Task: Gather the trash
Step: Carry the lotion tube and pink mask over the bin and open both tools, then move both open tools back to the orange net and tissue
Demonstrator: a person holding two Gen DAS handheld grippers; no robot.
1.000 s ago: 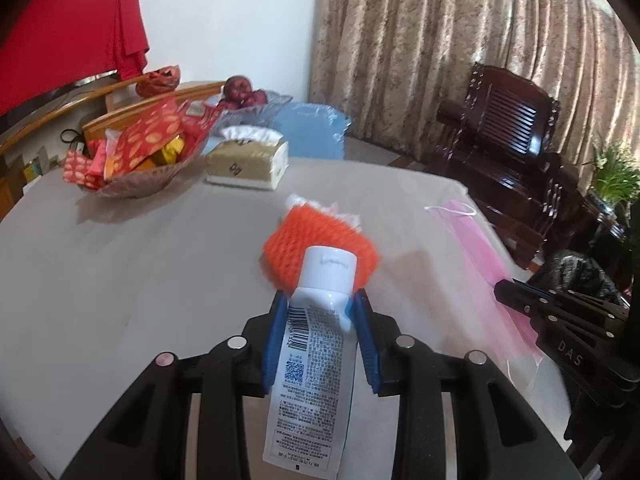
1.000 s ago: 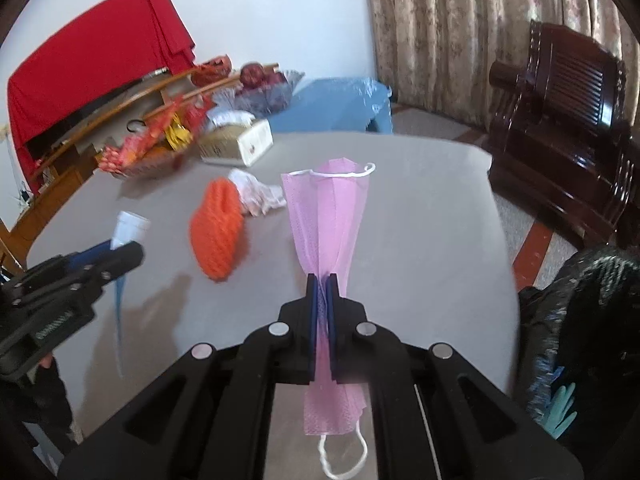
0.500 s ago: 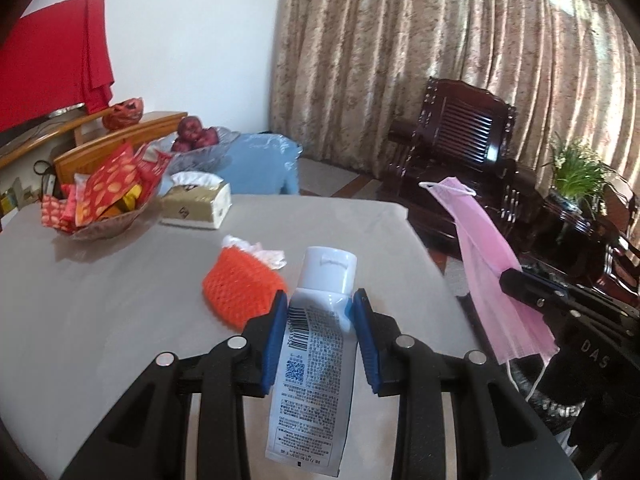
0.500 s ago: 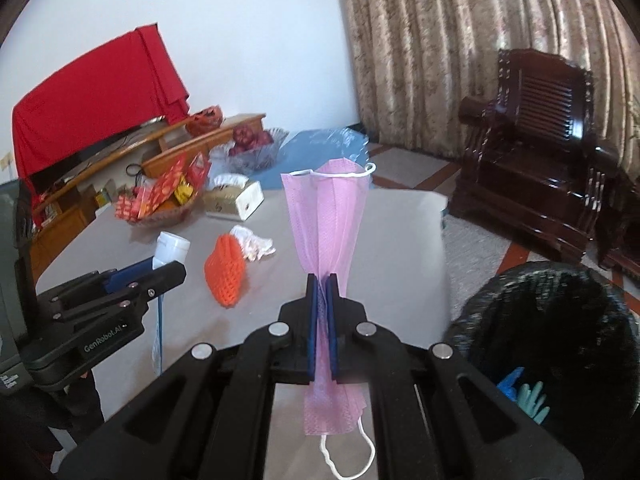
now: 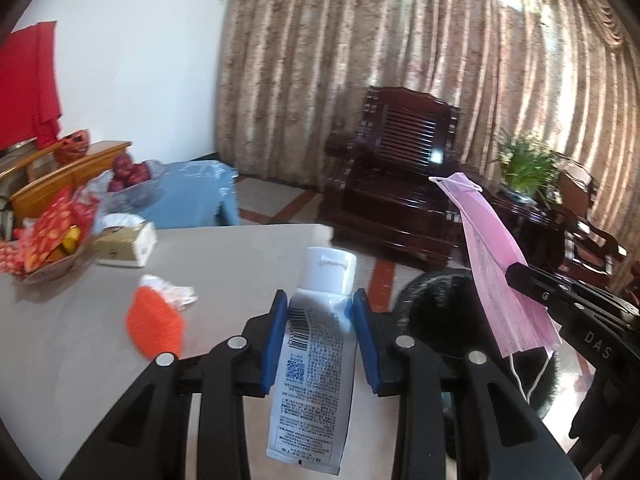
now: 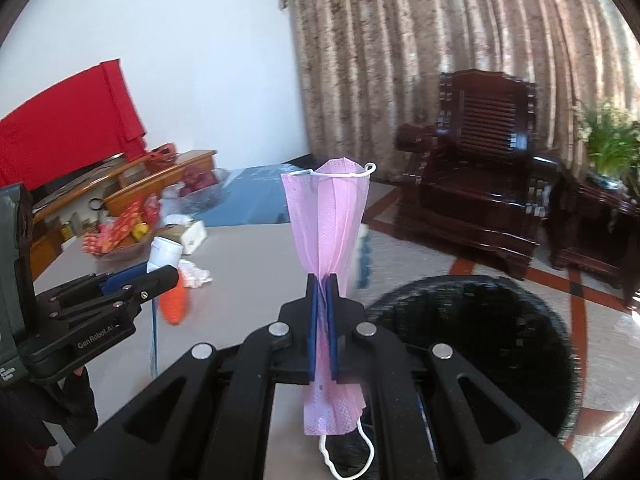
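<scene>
My left gripper [image 5: 320, 304] is shut on a white squeeze tube [image 5: 316, 360], cap forward, held above the table's right edge. My right gripper [image 6: 324, 284] is shut on a pink face mask [image 6: 328, 224], which stands up between the pads with its ear loop hanging below. The mask [image 5: 496, 264] and right gripper also show at the right of the left wrist view. A black trash bin [image 6: 480, 340] lined with a black bag stands on the floor beside the table, just right of my right gripper; it shows in the left view [image 5: 436, 312] too. An orange foam net [image 5: 154, 326] and a crumpled tissue [image 5: 176, 290] lie on the table.
The grey table [image 5: 60, 340] carries a snack basket [image 5: 48, 240], a tissue box [image 5: 126, 242] and a fruit bowl [image 5: 132, 188]. A blue plastic stool [image 5: 192, 196] stands behind it. Dark wooden armchairs [image 5: 404, 184] and a potted plant [image 5: 524, 164] stand before the curtains.
Both grippers have swung right and away from the table with their loads. The trash bin has come into fuller view below the right gripper. The orange net has shifted left in view.
</scene>
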